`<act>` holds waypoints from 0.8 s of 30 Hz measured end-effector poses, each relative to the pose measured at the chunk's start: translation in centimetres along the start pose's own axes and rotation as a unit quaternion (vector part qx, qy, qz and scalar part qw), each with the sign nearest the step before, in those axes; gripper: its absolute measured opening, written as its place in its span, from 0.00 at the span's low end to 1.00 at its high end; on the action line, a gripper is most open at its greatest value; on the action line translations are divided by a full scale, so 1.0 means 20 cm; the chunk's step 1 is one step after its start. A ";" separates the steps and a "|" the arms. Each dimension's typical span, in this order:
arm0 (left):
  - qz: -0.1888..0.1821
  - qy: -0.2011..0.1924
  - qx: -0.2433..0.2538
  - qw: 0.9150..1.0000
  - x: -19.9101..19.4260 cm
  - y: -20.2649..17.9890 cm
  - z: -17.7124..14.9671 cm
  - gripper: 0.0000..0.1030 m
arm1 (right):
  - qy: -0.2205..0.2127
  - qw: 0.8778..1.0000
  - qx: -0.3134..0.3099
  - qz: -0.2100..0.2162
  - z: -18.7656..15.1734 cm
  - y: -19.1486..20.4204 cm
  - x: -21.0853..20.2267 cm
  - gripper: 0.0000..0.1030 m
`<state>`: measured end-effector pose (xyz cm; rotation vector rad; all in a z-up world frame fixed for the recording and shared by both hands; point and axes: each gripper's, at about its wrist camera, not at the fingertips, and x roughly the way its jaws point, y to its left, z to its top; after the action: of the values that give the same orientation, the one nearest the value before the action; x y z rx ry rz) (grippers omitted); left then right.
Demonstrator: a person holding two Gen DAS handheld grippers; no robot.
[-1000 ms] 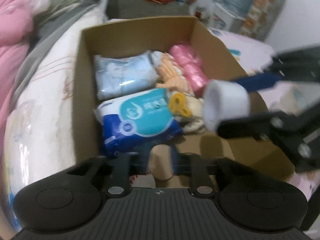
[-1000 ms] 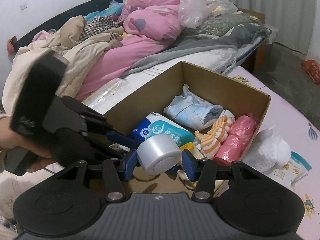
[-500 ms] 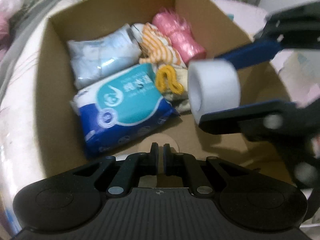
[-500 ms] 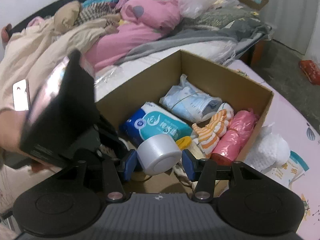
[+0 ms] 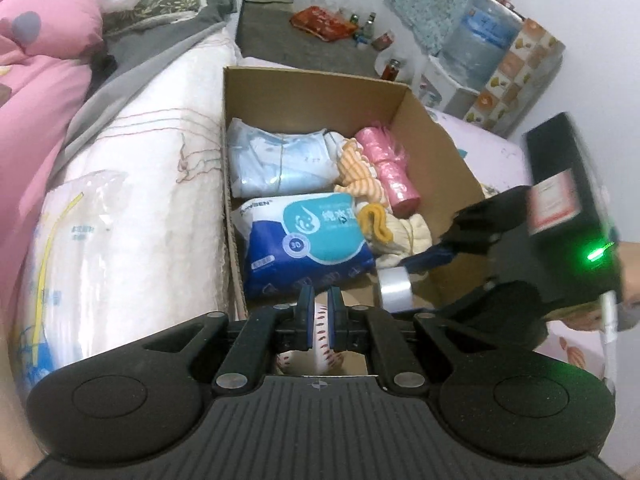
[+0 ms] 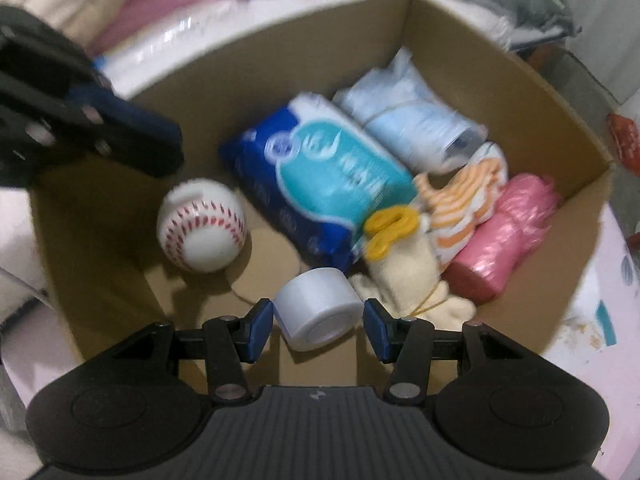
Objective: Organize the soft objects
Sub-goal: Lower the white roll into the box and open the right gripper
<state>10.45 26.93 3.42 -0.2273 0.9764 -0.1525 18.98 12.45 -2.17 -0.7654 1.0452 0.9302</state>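
Note:
A cardboard box [image 5: 312,96] [image 6: 280,52] holds a blue wipes pack [image 5: 308,240] [image 6: 320,176], a pale blue bag [image 5: 280,160], striped socks [image 6: 464,200], a pink roll [image 5: 390,172] [image 6: 508,240], cream socks [image 6: 404,276] and a white baseball [image 6: 202,226]. My right gripper [image 6: 319,320] is low inside the box with its jaws spread around a silver tape roll [image 6: 316,314] [image 5: 394,290], with gaps on both sides. My left gripper [image 5: 319,316] is shut, above the baseball [image 5: 320,328], over the box's near edge.
A white mattress [image 5: 152,184] and pink bedding [image 5: 36,92] lie left of the box. A pink sheet [image 5: 496,148] lies right of it. A water jug [image 5: 484,40] and small bottles [image 5: 368,28] stand at the back on the floor.
My right gripper has gone down into the box with the tape roll and its jaws have opened off it. My left gripper has pulled back toward the near edge. The baseball now shows.

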 end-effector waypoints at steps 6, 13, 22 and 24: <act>-0.013 0.002 0.013 1.000 0.01 -0.03 -0.02 0.07 | 0.023 0.999 -0.023 -0.022 0.04 0.06 0.04 0.55; -0.026 -0.001 0.006 1.000 0.01 -0.01 -0.04 0.07 | 0.006 0.999 -0.028 -0.019 0.03 0.03 -0.02 0.44; -0.031 0.001 -0.004 1.000 0.03 0.03 -0.06 0.07 | 0.003 1.000 -0.022 -0.001 -0.06 0.01 -0.07 0.38; -0.032 0.000 -0.004 0.999 0.03 0.03 -0.06 0.07 | 0.011 1.000 -0.026 0.002 -0.09 -0.01 -0.07 0.37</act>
<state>9.69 27.20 2.18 -0.2647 0.9707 -0.2070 18.11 10.44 -1.33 -0.8193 1.0460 0.9575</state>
